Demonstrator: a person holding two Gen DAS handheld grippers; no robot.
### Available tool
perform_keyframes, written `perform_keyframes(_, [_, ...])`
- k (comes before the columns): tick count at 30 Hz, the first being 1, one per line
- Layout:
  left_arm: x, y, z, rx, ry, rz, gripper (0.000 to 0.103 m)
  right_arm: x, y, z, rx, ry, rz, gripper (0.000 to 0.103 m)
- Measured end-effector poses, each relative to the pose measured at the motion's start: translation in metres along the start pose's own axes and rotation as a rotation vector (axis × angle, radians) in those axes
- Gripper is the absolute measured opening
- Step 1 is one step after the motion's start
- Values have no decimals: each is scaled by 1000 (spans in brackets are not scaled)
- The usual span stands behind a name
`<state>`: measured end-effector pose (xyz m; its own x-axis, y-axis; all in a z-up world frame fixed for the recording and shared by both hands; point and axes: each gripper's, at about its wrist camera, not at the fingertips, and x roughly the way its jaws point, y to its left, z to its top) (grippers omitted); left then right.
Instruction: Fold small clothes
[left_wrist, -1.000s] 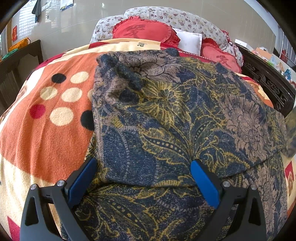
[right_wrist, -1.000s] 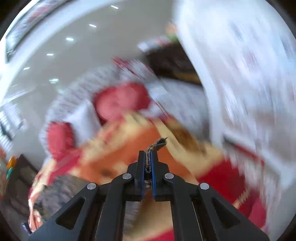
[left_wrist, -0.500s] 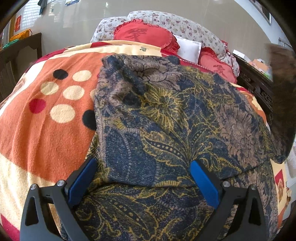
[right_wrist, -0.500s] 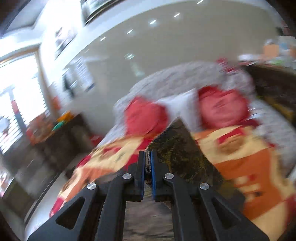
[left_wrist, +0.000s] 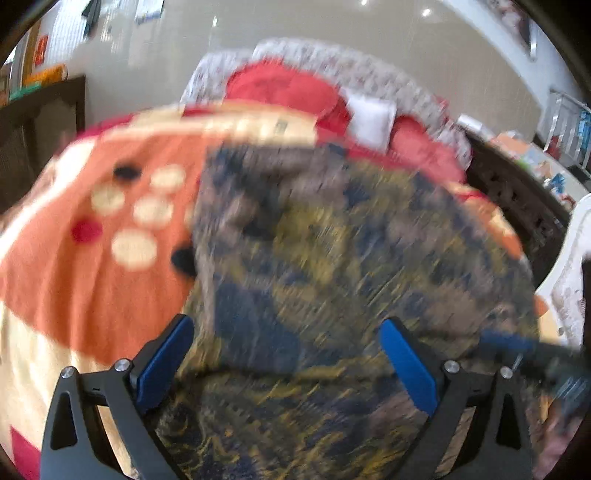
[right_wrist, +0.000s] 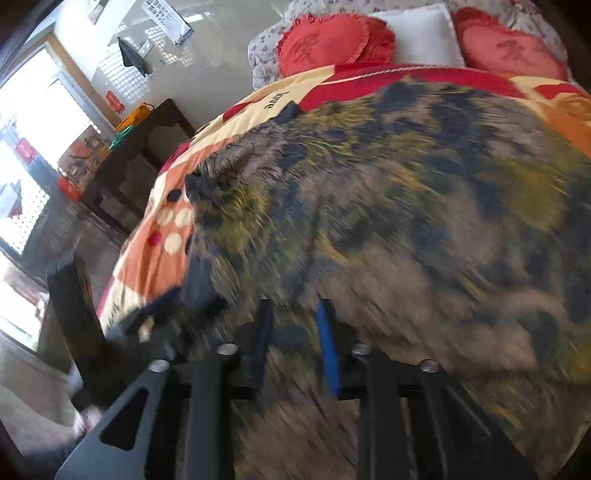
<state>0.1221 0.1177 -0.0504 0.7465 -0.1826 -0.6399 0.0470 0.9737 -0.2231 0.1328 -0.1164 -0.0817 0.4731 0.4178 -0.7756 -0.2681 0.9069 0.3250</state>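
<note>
A dark blue, brown and gold floral garment (left_wrist: 325, 258) lies spread on the bed, folded over itself, blurred by motion. My left gripper (left_wrist: 288, 354) is open, its blue pads over the garment's near edge, holding nothing. My right gripper (right_wrist: 293, 332) hangs low over the same garment (right_wrist: 406, 206), its jaws a small way apart with cloth showing between them; blur hides whether cloth is pinched. The right gripper also shows at the right edge of the left wrist view (left_wrist: 532, 350).
An orange, cream and red blanket (left_wrist: 74, 266) covers the bed. Red heart cushions (right_wrist: 325, 40) and a white pillow (right_wrist: 421, 37) sit at the headboard. A dark wooden table (right_wrist: 140, 155) stands left of the bed. A dark carved bed rail (left_wrist: 517, 199) runs along the right.
My right gripper swung from high in the air, shut on a garment edge, down over the garment, and its jaws have parted. The left gripper stayed open and shifted slightly.
</note>
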Motion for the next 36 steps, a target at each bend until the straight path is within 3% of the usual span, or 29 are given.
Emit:
perform_keyframes(2, [1,-11,13,0,-27,-91,103,-12,-11,-18,-42,-23,-91,12])
perform_keyframes(4, [16,-26,25,4,13,-204,103,-22,-18,-36,-78,-24,-174,12])
perform_keyframes(5, [31,-37,30,12,56,-265,103,-24,-18,-43,-89,-33,-176,12])
perform_keyframes(7, [62,-50,35,21,134,-292,102,-32,-17,-55,-102,-87,-169,14])
perform_keyframes(9, [87,-51,34,-18,195,-327,102,-33,-16,-57,-117,-88,-197,15])
perform_keyframes(13, [104,-50,41,-71,185,-359,102,-26,-7,-56,-152,-93,-251,17])
perform_keyframes(18, [105,-60,44,-69,256,-545,102,-23,-16,-49,-109,-98,-202,17])
perform_keyframes(21, [104,-64,40,-22,296,-577,101,-23,-18,-49,-92,-101,-183,17])
perform_keyframes(26, [100,-62,36,-60,343,-675,101,-26,-15,-51,-95,-101,-187,17])
perform_keyframes(28, [104,-64,39,-59,349,-678,101,-26,-15,-51,-94,-101,-185,17])
perform_keyframes(34, [114,-74,53,-80,314,-565,89,-26,-14,-52,-93,-100,-185,17])
perform_keyframes(35, [113,-77,53,-57,308,-542,86,-26,-14,-52,-93,-101,-186,17])
perform_keyframes(36, [112,-79,52,-37,300,-517,76,-26,-14,-52,-94,-100,-187,17])
